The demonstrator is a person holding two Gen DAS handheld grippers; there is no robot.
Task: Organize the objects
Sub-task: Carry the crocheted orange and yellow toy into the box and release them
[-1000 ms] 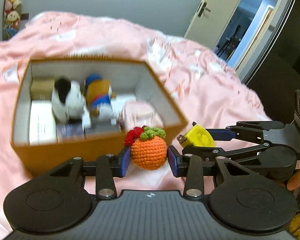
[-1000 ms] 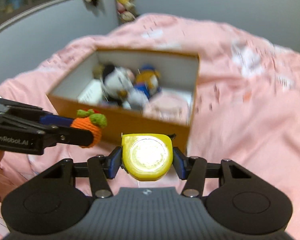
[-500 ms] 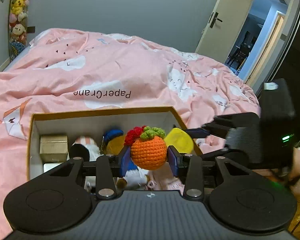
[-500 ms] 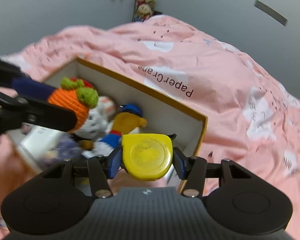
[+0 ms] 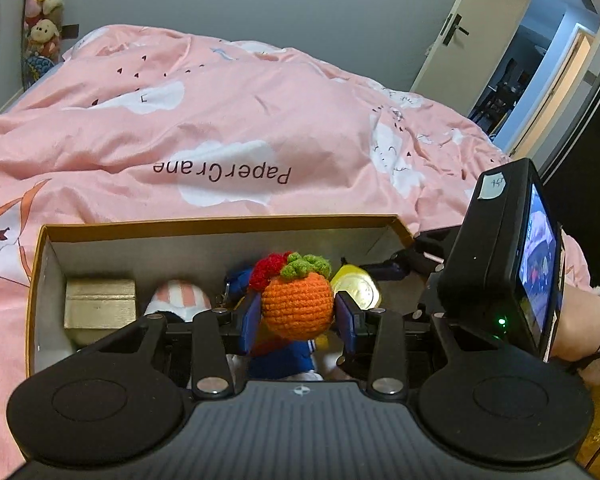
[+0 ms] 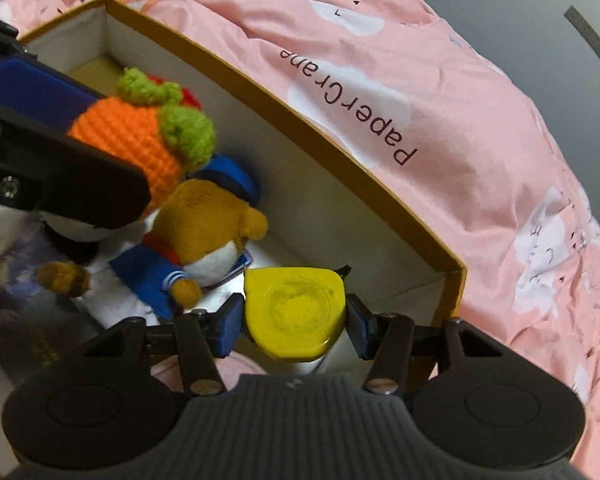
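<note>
The left tongs (image 5: 298,316) grip a crocheted orange (image 5: 297,306) over the box (image 5: 220,226) on the bed (image 5: 260,120). The right tongs (image 6: 296,316) clamp a yellow tape measure (image 6: 296,312) over the same box.

Two fisheye views are looking forward and downward along handheld grippers, close above an open cardboard box (image 5: 220,226) that is sitting on a pink duvet (image 5: 220,120). The left wrist camera is facing across the box toward a grey wall and an open doorway (image 5: 540,60) at right, with the right gripper (image 5: 364,280) entering from its right side. The right wrist camera is tilting more steeply, looking into the box's corner (image 6: 456,276), with the left gripper (image 6: 112,128) reaching in from its left edge. Both views are sharing the box interior, the bear plush (image 6: 204,216) and the duvet lettering.
</note>
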